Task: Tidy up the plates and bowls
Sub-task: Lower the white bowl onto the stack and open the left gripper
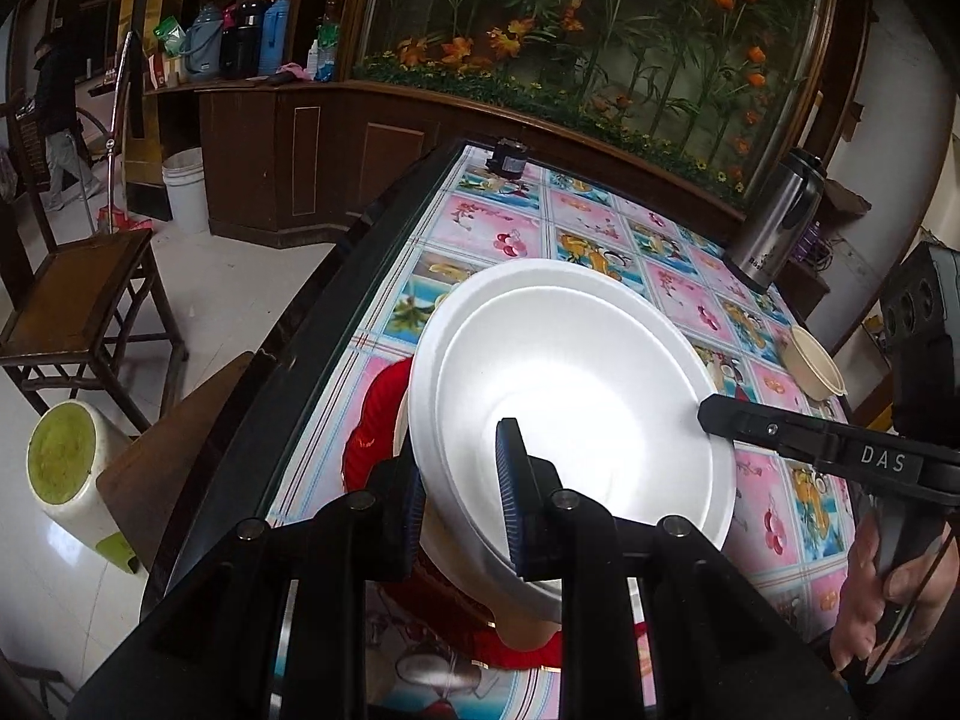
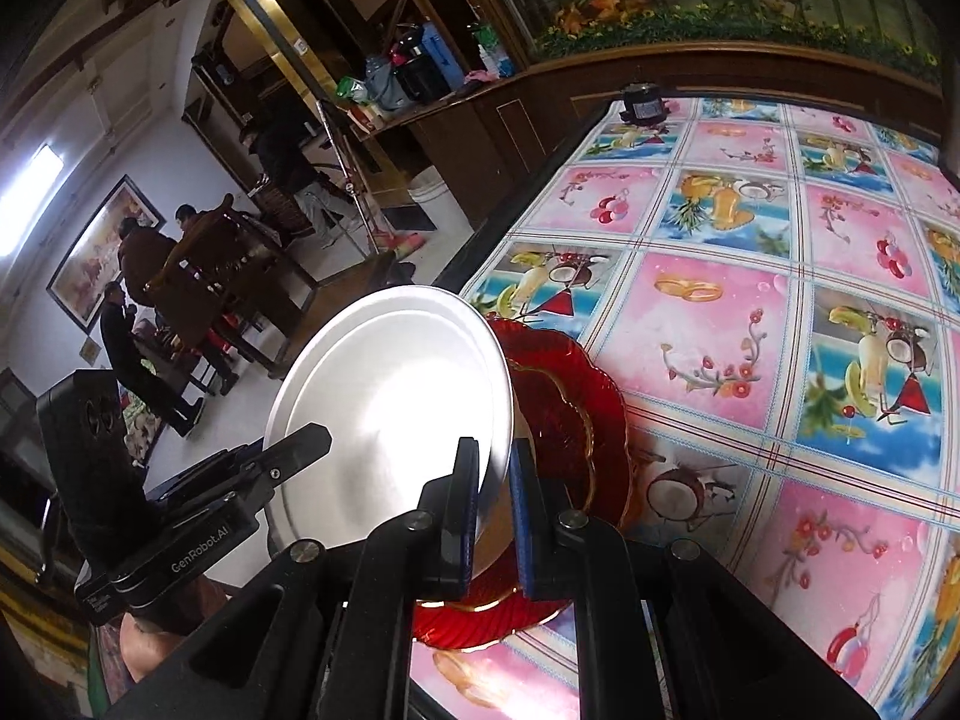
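Left wrist view: left gripper (image 1: 465,498) is pinching round white bowl's (image 1: 576,396) near rim; right gripper (image 2: 493,510) is clamping its opposite rim, above scalloped red glass plate (image 2: 576,414).

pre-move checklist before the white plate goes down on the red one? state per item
1. Left gripper shut on white plate rim: ok.
2. Right gripper shut on the opposite rim: ok.
3. Plate level: not ok, it looks tilted in both wrist views.
4. Red plate flat on the table beneath: ok.
5. Red plate free of other items: cannot tell, the white plate hides most of it.
6. Beige bowl and steel flask clear of the drop spot: ok, both stand far off.
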The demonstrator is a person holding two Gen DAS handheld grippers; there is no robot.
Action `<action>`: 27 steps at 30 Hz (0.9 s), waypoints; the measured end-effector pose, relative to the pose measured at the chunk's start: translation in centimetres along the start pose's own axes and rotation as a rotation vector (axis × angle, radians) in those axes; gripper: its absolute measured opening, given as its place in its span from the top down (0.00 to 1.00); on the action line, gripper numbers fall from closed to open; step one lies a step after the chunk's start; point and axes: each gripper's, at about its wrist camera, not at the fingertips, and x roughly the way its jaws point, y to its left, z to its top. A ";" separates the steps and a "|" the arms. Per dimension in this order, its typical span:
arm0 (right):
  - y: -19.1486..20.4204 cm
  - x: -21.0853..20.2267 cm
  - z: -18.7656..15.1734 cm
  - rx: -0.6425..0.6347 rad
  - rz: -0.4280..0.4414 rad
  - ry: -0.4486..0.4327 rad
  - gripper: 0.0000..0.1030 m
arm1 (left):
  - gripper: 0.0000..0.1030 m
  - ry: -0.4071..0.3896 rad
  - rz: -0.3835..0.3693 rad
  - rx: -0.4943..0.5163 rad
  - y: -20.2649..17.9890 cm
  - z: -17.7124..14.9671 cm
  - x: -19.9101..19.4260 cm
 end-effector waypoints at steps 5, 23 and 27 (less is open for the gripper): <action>-0.4 -0.5 -0.2 0.030 0.028 0.023 0.90 | 0.81 0.003 -0.020 0.000 0.1 -0.3 -1.0; 0.0 -0.8 -1.8 0.008 0.044 0.036 0.88 | 0.81 0.030 -0.027 -0.042 0.8 -1.2 -1.1; 0.3 -0.7 -2.0 -0.017 0.026 0.029 0.86 | 0.81 0.018 -0.008 -0.039 0.9 -1.3 -1.2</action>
